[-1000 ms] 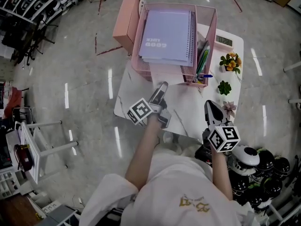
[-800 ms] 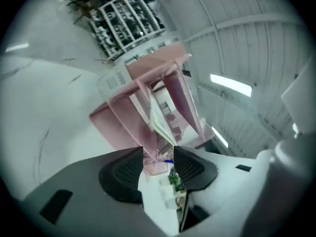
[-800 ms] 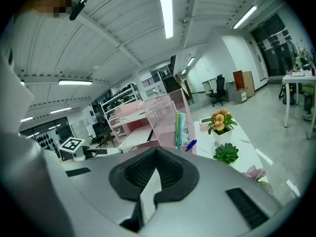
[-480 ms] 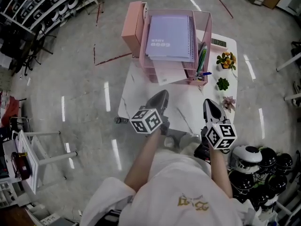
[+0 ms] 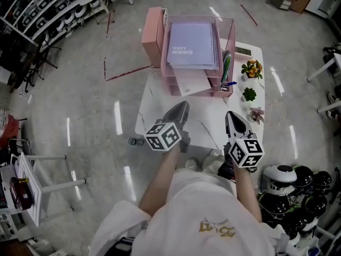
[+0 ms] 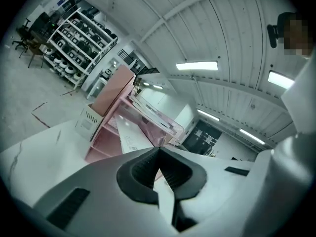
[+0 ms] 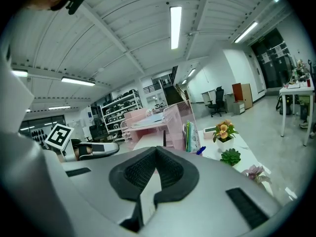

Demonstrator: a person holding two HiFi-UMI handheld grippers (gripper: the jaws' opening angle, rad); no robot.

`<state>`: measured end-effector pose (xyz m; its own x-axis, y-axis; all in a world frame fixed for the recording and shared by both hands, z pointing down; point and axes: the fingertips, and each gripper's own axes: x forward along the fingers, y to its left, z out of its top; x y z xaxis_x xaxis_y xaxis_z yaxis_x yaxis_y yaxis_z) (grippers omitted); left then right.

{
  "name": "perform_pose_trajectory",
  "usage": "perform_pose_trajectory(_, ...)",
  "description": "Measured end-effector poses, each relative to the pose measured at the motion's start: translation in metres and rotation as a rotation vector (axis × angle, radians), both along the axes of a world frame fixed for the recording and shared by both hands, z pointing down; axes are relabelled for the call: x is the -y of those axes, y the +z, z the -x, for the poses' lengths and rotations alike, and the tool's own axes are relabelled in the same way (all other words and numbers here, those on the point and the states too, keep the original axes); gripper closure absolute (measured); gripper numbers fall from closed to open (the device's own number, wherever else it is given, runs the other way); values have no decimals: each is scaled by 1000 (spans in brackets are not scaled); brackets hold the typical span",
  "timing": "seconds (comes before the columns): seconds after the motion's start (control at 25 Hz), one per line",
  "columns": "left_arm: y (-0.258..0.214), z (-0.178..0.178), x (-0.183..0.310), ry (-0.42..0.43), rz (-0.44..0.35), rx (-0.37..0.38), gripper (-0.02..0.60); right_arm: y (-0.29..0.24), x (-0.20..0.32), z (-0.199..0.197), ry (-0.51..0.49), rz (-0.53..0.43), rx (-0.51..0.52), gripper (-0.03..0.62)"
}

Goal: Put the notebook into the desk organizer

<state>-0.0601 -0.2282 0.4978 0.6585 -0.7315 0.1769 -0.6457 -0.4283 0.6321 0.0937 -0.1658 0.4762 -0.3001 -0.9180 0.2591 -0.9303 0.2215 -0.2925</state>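
Observation:
The lavender spiral notebook (image 5: 193,44) lies flat on the top tray of the pink desk organizer (image 5: 154,36) at the far end of the white table (image 5: 209,119). My left gripper (image 5: 183,106) hovers over the table's near left part, short of the organizer, jaws shut on nothing. My right gripper (image 5: 229,115) hangs over the near right part, also shut and empty. In the left gripper view the closed jaws (image 6: 159,150) point at the organizer (image 6: 116,125). The right gripper view shows its closed jaws (image 7: 158,150), with the organizer (image 7: 150,125) beyond.
Pens (image 5: 226,71) stand in the organizer's right compartment and a loose sheet (image 5: 189,84) sticks out of a lower tray. Small potted plants (image 5: 252,68) (image 5: 249,94) (image 5: 257,114) line the table's right edge. Helmets (image 5: 298,188) sit on the floor at right, shelving (image 5: 32,9) at far left.
Both grippers have drawn back from the organizer toward the person and risen a little. The left gripper has rolled, so its marker cube now faces up. The notebook has not moved.

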Motion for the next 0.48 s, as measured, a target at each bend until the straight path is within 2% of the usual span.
perform_pose_trajectory(0.48,-2,1,-1,19,0,-30,563,-2,-3,8,3,3,-19,582)
